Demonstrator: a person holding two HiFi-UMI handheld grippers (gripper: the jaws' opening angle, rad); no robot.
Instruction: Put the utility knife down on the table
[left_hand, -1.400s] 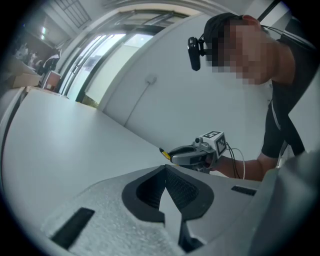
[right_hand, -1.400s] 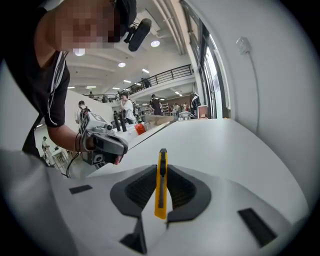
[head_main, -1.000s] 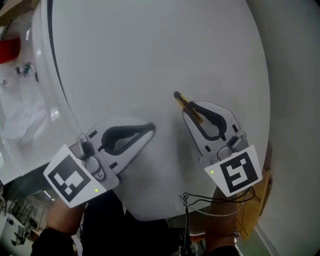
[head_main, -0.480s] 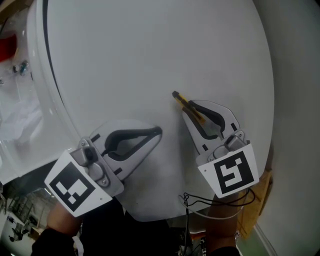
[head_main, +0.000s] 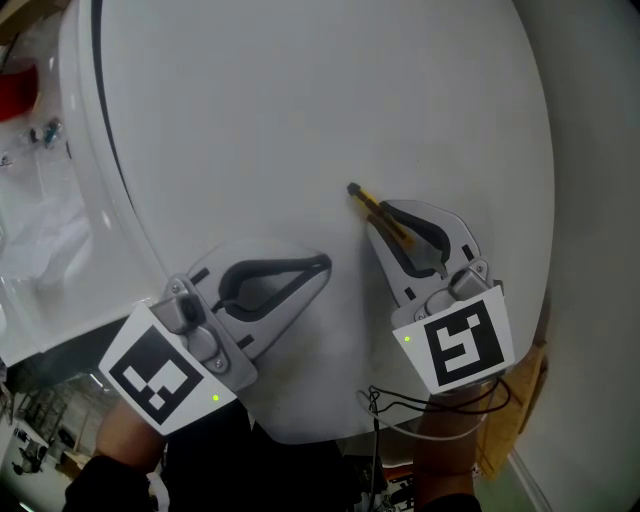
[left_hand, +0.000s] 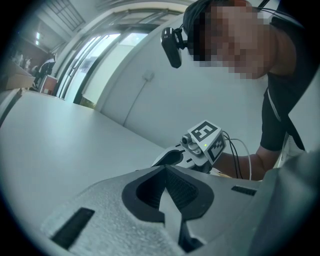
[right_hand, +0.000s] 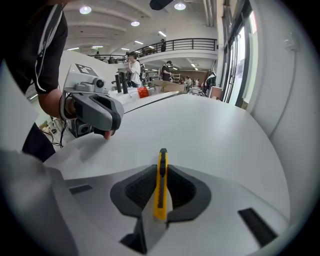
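A slim yellow and black utility knife (right_hand: 161, 182) is clamped between the jaws of my right gripper (right_hand: 159, 197), its black tip pointing forward over the white table (right_hand: 220, 135). In the head view the knife (head_main: 376, 210) sticks out up and left from the right gripper (head_main: 392, 232), just above the tabletop. My left gripper (head_main: 318, 266) hovers at the lower left, jaws closed together with nothing between them. In the left gripper view its jaws (left_hand: 167, 187) meet at the tips, and the right gripper (left_hand: 192, 150) shows beyond them.
The round white table (head_main: 300, 110) curves off at the near edge and the right. A clear plastic bin (head_main: 35, 200) with small parts stands at the left. A cable (head_main: 420, 405) hangs under the right gripper. People and shelves stand far behind.
The left gripper has shifted slightly right and forward over the table. The right gripper with the knife has barely moved.
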